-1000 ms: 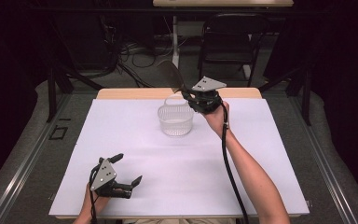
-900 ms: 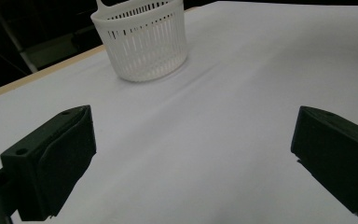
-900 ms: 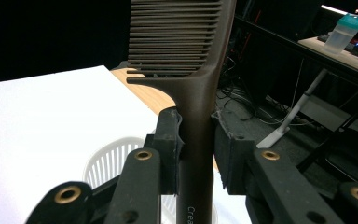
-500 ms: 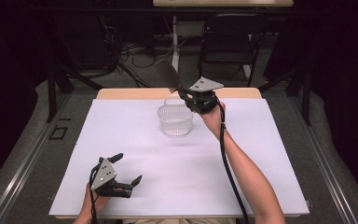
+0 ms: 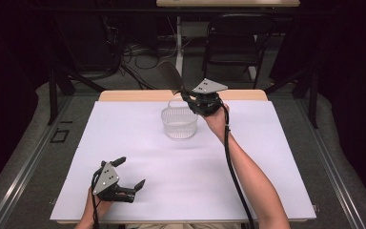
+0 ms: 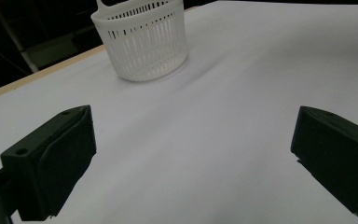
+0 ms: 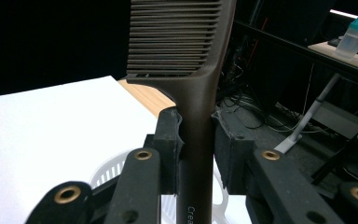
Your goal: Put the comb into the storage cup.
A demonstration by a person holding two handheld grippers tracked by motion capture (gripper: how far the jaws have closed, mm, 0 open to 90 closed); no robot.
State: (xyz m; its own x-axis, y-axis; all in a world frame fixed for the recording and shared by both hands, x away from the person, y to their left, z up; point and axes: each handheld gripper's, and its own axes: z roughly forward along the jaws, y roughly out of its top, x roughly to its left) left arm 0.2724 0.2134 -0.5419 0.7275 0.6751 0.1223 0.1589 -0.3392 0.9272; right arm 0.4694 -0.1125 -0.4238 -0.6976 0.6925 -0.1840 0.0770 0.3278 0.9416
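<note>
A person sat at a white-covered surface (image 5: pixel 267 171) with a claw in each hand. The right claw (image 5: pixel 187 97) was raised at the far side, just above and behind a small white basket (image 5: pixel 179 121), and it was clamped on the handle of a dark brown comb (image 5: pixel 169 76). In the right gripper view the two black pads pinched the smooth, narrow comb handle (image 7: pixel 196 154) from either side, while the comb's toothed head rose above them, its fine parallel teeth (image 7: pixel 168 37) running off to one side. The comb pointed up and away from the basket, tilted rather than upright; it seemed to be held over the basket so that it could be lowered in, handle end first, though that is only a judgement.

The basket stood alone near the far middle of the surface. It was round, of white plastic, with thin vertical slots all around its wall and a small loop handle at the rim (image 6: pixel 140 39). It appeared empty, as far as the high view allowed.

The left claw (image 5: pixel 129 174) rested low at the near left corner, well apart from the basket, its blocky black jaws spread wide with nothing between them, apparently waiting out of the way.
</note>
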